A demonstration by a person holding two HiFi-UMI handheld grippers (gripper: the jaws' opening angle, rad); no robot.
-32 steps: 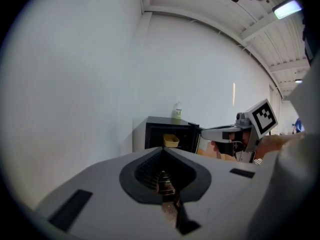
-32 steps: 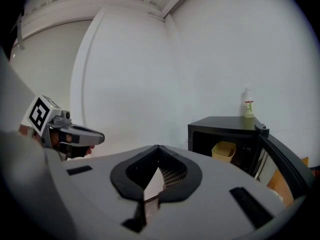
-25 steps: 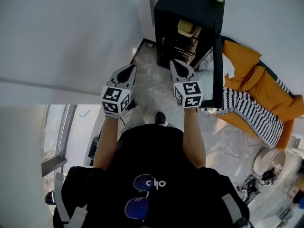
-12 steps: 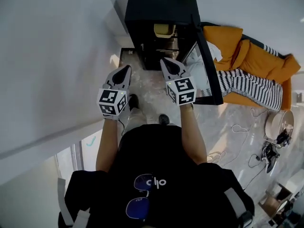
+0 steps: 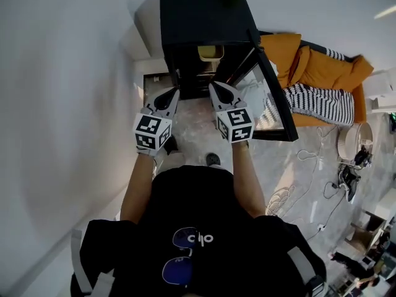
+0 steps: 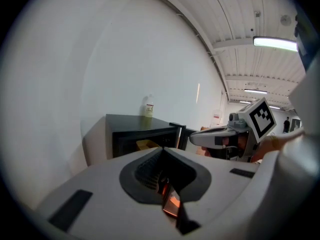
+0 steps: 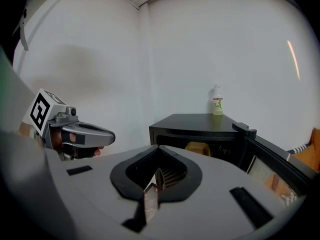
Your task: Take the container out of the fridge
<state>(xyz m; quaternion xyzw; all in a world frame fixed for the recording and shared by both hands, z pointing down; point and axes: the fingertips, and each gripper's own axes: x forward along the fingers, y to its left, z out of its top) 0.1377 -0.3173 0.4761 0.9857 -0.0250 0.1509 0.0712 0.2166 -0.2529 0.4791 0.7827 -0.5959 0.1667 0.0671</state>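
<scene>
You are holding the left gripper [image 5: 168,96] and right gripper [image 5: 218,88] closed and empty, facing the open fridge [image 5: 204,14]. The container [image 5: 210,52] is sitting inside, ahead of both tips. Seemingly the approach step; next calls for opening the jaws and reaching in.

White wall [image 5: 62,73], marbled floor [image 5: 309,184], orange sofa [image 5: 331,73]
</scene>
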